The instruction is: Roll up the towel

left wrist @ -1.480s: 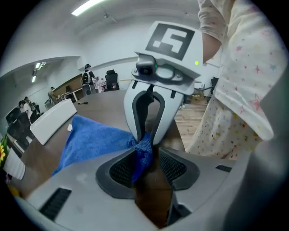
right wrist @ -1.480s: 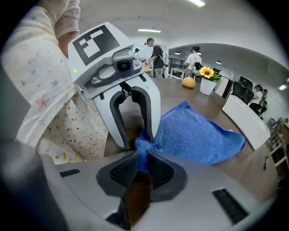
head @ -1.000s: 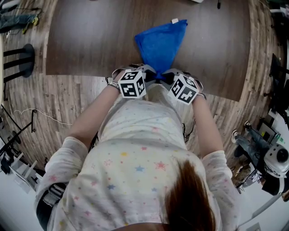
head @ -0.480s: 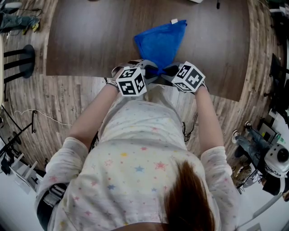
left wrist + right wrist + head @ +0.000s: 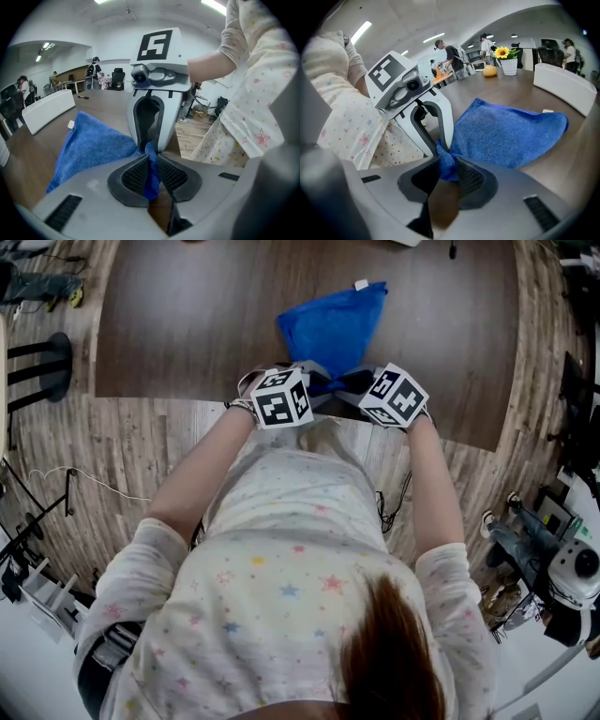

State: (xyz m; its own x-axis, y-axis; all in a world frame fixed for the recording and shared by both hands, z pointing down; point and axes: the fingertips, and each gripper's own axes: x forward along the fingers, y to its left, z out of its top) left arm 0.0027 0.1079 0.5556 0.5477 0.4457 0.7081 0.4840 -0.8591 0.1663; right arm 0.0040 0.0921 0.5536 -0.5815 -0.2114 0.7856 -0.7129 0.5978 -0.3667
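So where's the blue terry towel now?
Head view, centre: the towel lies on the dark brown table, near end pinched by the left gripper, whose jaws just closed further, and the right gripper.

We note the towel (image 5: 333, 324): nubby matt blue cloth. Left gripper (image 5: 152, 168) shell: smooth grey plastic. Table (image 5: 187, 315) beyond it: matt dark wood.

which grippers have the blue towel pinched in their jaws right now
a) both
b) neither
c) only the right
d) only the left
a: the left gripper has a bunched edge of the blue towel between its pads, its jaws having just been closing on it, and the right gripper pinches the same bunched edge.
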